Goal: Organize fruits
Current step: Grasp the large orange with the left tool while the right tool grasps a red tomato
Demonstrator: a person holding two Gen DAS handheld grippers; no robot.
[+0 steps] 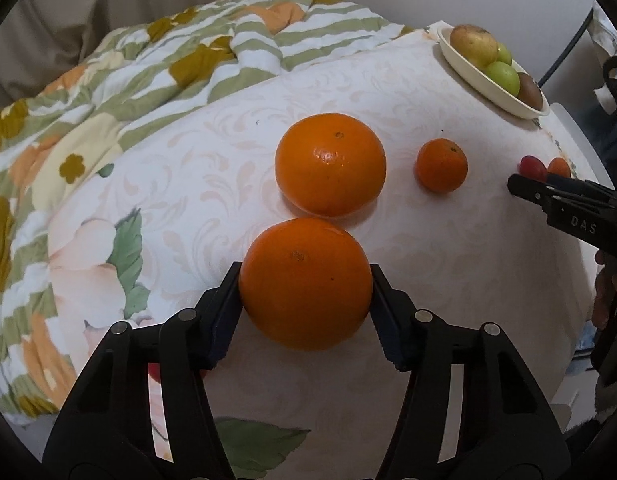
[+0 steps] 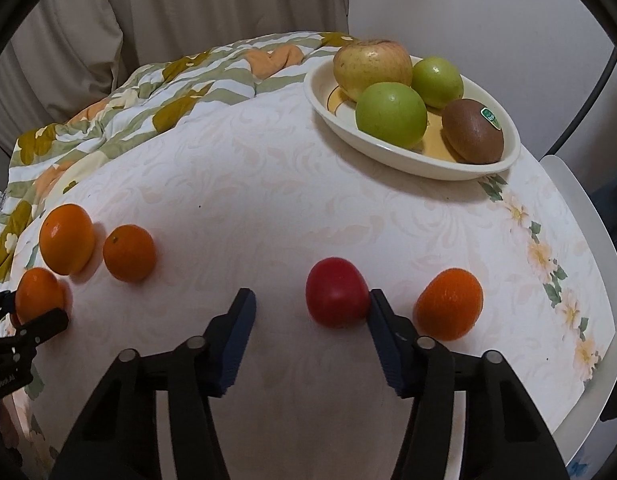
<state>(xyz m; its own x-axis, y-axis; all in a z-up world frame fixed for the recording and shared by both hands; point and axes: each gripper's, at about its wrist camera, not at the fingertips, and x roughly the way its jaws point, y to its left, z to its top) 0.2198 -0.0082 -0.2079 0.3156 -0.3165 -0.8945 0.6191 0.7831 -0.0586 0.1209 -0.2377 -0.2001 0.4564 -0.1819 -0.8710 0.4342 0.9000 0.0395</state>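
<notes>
Fruits: the near orange (image 1: 306,284) sits dead centre between the left tongs (image 1: 306,300), both pads touching its flanks, so clamped or very nearly, orange on the desk (image 1: 448,248) as far as I can tell. It is round, so no long axis to worry about. The red fruit (image 2: 336,292) lies off-centre in the right tongs (image 2: 312,332): it touches the right-side pad, while a clear gap remains to the left-side pad (image 2: 238,340), so those stand partly open with nothing gripped. My read: the right tongs need to shift toward the red fruit's side or simply close. The bowl (image 2: 388,148) with the apples and kiwi lies ahead and right of the right tongs, nearer that hand. The right wrist view shows the bowl's contents and the small orange (image 2: 448,304) just outside the right-side pad; the left view shows them only at its edge.
</notes>
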